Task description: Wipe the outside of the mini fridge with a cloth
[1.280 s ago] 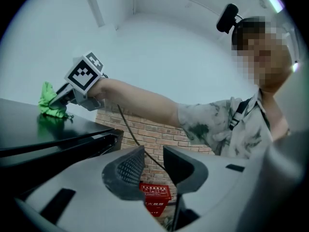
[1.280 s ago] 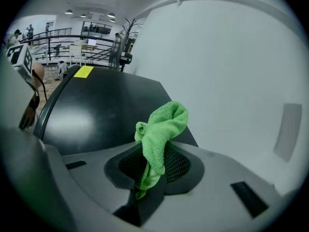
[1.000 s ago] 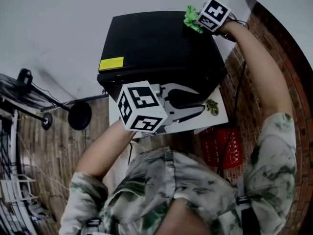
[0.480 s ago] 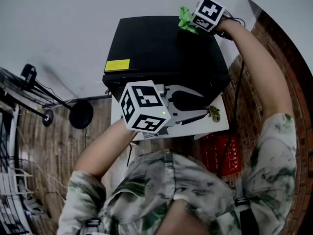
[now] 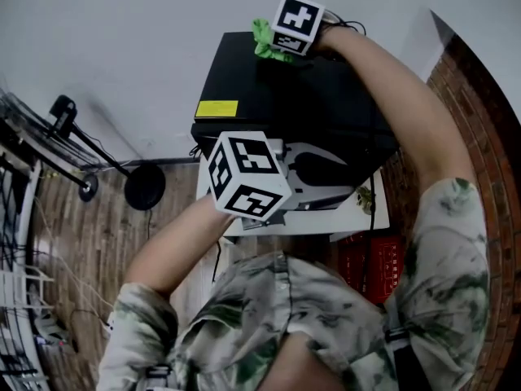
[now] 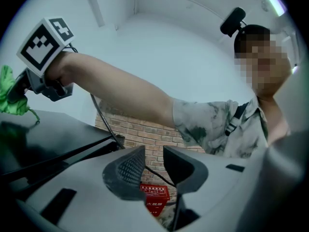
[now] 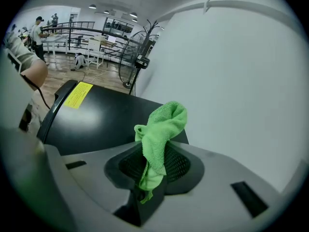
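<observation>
While the left gripper [image 6: 154,164] hangs at the mini fridge's [image 5: 269,96] six o'clock edge, jaws slightly parted on nothing, the right gripper [image 7: 153,166] pinches the green cloth [image 7: 161,127] at its twelve o'clock edge, beside the wall [image 7: 241,81]; bare top stretches toward six.

We wear a short-sleeved shirt [image 5: 326,316], pale with dark green blotches, across the lower frame. Our left gripper [image 6: 154,166] and right gripper [image 7: 154,161] are grey plastic with dark ribbed pads [image 6: 126,170]. Each carries a white cube [image 5: 248,177] of black square markers. A black cable [image 6: 100,120] hangs from the right one.
</observation>
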`<state>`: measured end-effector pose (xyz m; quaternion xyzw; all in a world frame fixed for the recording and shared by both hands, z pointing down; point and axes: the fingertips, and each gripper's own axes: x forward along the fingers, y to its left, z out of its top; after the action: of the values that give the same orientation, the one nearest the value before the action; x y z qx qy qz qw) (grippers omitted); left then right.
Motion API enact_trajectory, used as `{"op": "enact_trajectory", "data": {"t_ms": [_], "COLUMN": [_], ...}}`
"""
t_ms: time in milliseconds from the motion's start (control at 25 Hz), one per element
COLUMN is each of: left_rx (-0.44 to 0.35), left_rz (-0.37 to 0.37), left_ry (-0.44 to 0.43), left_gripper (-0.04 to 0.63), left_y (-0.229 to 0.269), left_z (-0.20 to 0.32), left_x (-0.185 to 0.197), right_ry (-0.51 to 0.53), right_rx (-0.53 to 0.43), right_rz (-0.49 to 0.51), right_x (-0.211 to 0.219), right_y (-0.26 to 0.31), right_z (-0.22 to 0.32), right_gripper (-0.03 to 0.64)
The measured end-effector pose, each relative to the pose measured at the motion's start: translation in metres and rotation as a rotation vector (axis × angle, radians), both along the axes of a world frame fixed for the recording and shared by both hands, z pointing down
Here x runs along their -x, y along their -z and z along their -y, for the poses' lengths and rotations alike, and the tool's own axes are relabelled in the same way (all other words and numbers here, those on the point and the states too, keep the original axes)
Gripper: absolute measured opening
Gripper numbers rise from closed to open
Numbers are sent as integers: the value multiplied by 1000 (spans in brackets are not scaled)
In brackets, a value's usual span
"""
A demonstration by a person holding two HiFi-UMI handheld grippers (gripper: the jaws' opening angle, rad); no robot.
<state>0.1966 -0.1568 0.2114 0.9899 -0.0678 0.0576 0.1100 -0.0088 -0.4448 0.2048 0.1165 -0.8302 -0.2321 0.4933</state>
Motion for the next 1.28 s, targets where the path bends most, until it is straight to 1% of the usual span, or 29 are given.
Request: {"op": "enact_trajectory", "data": {"t_ms": [120,280,400,520,640,760,960,1080,1160,1240,1280], "left_rx": [4,9,19,18,16,17,22,26,26,25,26], "left_rz": [-4,-8,-13,-9,-10,-10,-18,-15,-14,-14,-14], "left_ry": [9,17,19,16,5,-11,-36,-52,-60,-64,-64], "left_gripper": [120,120,120,120,120,120,120,120,120,120,120], "left_y": [0,-1,-3,-5,-5,-6,-5,-7,-8,-8,-8], "left_z": [1,5,6,6,6,3,6,7,7,8,8], "left_x": [3,1,1,-2,-9,-16,-35,-48,-56,-63,-67], "right_ry": [44,77,83,74,36,-22,-86,-162,-222,-284,-299], "right_rx": [2,3,-12,-37,-46,-46,-43,-29,-51,-69,-67], "right_rz": [-6,-17,-45,-68,-90,-97,-78,-68,-71,-101,-100], "right_x": [33,61,67,55,29,-8,-72,-116,-145,-173,-182], "right_y": [-6,-15,-23,-24,-25,-25,-22,-24,-17,-8,-6], "right_z": [-8,-11,-6,5,21,39,67,80,87,83,82], "right_gripper": [104,104,104,104,104,104,104,104,104,104,104]}}
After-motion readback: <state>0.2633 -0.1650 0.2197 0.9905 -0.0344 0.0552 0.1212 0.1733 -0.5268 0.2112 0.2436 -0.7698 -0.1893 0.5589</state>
